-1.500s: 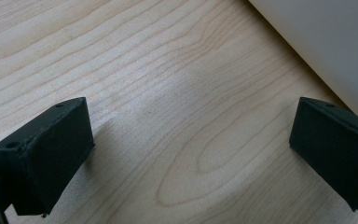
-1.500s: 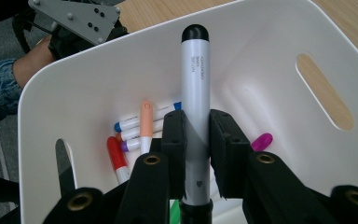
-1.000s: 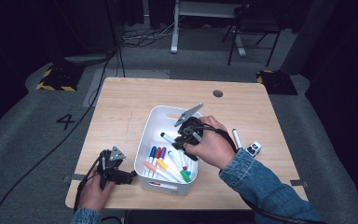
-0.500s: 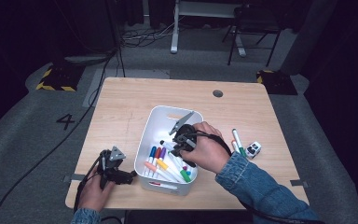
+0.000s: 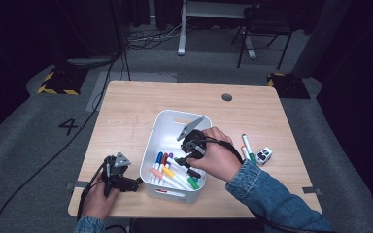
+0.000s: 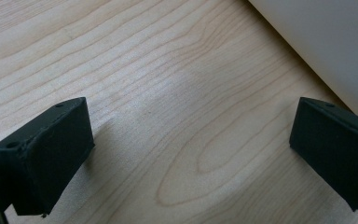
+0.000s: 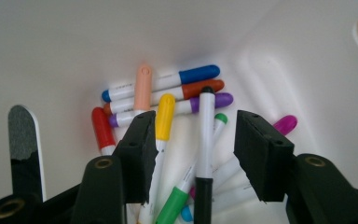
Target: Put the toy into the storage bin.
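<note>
The right gripper [image 7: 193, 149] hangs over the white plastic bin [image 5: 167, 121], and its jaws have just been opening, so the black-capped white marker [image 7: 205, 135] lies loose between them on the pile. The left gripper [image 6: 186, 154] rests wide open, idle on the wooden table [image 6: 158, 70].

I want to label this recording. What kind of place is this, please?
Probably a lab or recording studio, not a home: a lone wooden table on grey floor with a painted number 4, hazard-striped blocks, and loose cables.
</note>
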Tool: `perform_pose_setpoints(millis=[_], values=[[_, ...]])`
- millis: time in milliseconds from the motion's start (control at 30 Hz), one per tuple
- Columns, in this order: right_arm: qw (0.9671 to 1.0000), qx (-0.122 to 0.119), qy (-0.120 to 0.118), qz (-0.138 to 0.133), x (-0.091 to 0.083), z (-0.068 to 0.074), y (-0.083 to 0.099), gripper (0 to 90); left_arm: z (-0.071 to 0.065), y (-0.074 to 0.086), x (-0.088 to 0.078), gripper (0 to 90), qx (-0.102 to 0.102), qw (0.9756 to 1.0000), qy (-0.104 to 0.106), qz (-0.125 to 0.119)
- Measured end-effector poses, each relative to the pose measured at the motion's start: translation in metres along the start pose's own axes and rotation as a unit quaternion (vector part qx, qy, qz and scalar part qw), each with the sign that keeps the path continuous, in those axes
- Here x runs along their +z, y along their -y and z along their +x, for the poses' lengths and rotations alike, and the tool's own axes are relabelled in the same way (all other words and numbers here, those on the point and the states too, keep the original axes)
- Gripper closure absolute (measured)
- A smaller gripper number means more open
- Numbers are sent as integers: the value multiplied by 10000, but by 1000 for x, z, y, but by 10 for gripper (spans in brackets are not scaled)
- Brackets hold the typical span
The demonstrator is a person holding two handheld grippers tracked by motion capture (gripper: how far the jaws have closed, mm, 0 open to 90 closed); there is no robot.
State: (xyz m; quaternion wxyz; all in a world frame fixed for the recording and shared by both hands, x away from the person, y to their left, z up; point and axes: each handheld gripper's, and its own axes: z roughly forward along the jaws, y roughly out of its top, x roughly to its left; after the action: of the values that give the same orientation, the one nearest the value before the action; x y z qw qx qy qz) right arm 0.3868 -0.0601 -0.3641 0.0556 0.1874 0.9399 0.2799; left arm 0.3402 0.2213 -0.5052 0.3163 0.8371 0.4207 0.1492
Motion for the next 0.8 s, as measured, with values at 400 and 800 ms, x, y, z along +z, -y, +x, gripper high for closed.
perform_pose_setpoints(millis=[400,800], values=[[9975,362,307,-525,-52,-15,14,522,0,0,0,0,-2,10000,4,3],[9904,989,652,-715,-89,-48,53,548,0,0,0,0,0,10000,0,0]])
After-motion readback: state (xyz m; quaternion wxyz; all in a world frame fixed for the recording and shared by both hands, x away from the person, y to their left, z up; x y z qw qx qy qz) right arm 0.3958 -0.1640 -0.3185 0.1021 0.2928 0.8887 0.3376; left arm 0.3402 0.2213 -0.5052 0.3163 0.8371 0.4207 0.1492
